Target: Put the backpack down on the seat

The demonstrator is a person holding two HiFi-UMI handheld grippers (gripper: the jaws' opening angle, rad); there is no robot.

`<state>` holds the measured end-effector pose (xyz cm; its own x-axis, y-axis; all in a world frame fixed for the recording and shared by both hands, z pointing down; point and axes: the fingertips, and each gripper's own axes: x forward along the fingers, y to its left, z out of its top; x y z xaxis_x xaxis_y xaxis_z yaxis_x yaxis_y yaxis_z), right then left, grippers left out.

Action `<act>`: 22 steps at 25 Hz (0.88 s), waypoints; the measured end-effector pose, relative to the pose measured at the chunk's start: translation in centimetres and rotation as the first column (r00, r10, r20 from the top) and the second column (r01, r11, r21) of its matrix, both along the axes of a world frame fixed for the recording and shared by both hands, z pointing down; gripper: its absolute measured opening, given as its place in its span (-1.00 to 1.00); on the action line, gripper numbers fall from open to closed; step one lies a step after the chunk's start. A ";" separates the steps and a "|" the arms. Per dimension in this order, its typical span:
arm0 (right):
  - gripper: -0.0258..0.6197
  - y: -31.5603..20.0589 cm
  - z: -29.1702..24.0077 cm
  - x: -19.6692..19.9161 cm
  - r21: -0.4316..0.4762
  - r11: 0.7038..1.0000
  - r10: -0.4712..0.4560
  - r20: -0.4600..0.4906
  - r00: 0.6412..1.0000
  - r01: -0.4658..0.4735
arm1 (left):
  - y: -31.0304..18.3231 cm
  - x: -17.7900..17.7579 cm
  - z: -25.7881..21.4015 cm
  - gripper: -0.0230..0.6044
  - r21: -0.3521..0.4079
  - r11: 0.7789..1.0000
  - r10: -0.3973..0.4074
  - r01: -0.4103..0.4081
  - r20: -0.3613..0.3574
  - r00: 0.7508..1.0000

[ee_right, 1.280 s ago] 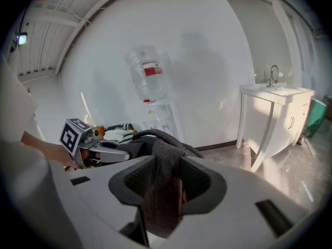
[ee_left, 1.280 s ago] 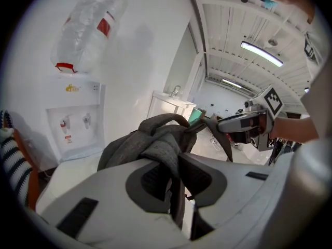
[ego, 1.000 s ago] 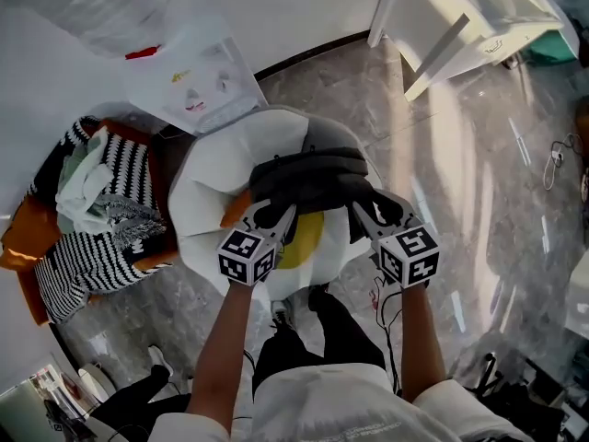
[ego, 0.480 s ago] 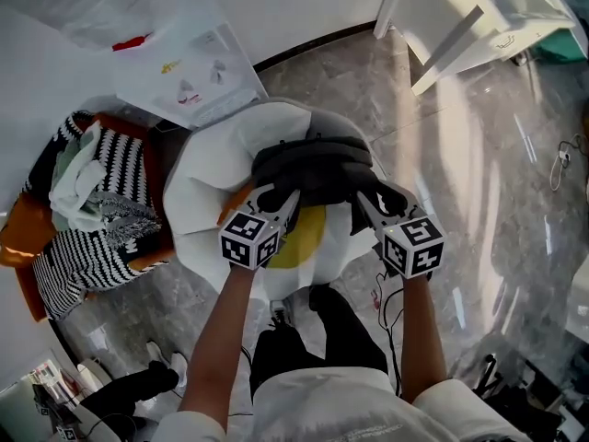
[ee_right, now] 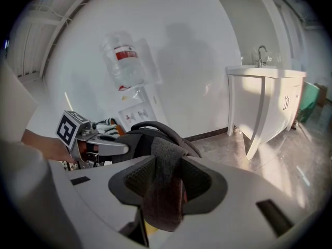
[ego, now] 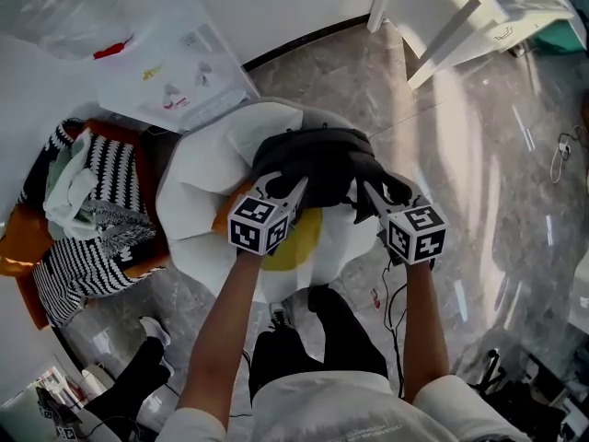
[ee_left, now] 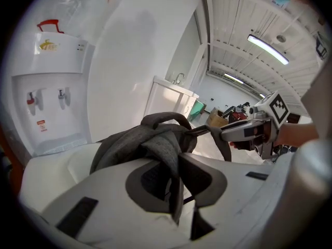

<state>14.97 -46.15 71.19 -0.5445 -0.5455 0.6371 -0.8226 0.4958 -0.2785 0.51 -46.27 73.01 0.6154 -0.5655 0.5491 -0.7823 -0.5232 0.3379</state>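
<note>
- Grey stone floor, white wall, dispenser behind; white padded seat directly below.
- Dark grey backpack: held over the rear half of the seat, spanning the two grippers; contact with the seat not determinable.
- Handling, as judged: soft, limp fabric, likely to sag and fold on release; moderate weight; neither fragile nor slippery.
- Hold points: the straps, one per side. Avoid pinching loose body cloth; risk of bunching and slipping out.
- Left gripper: jaws clamped on a grey strap, fabric pinched flat between them.
- Right gripper: jaws likewise closed on a strap, webbing draped down through them.
- Pose: forearms extended forward and roughly parallel; grippers level, side by side, near each other, jaws pointing away from the body.
- Next, as judged: lower evenly on both sides; centre the bulk over the seat before letting go.
</note>
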 end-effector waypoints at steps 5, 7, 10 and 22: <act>-0.48 -0.9 2.0 0.9 -0.002 1.000 -0.013 -0.084 0.996 0.013 | -1.7 0.8 1.9 -0.72 -0.019 1.000 -0.015 0.015 0.004 1.000; -0.48 -1.2 2.7 1.2 -0.003 1.000 0.002 -0.090 0.996 -0.002 | -2.3 1.0 2.7 -0.72 -0.033 0.999 -0.021 0.022 0.013 1.000; -0.48 -1.7 3.9 1.5 -0.026 0.999 0.039 -0.065 0.997 -0.040 | -3.2 1.5 3.6 -0.71 -0.069 0.997 -0.037 0.037 -0.002 0.999; -0.48 -2.9 9.7 4.5 -0.141 0.976 0.162 -0.039 0.986 -0.166 | -4.8 3.3 7.0 -0.65 -0.130 0.990 -0.046 0.046 0.004 0.999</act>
<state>19.48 -49.10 80.84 -0.4368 -0.5280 0.7283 -0.8975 0.3101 -0.3135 3.77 -51.05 80.03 0.5894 -0.5174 0.6204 -0.8052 -0.4383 0.3995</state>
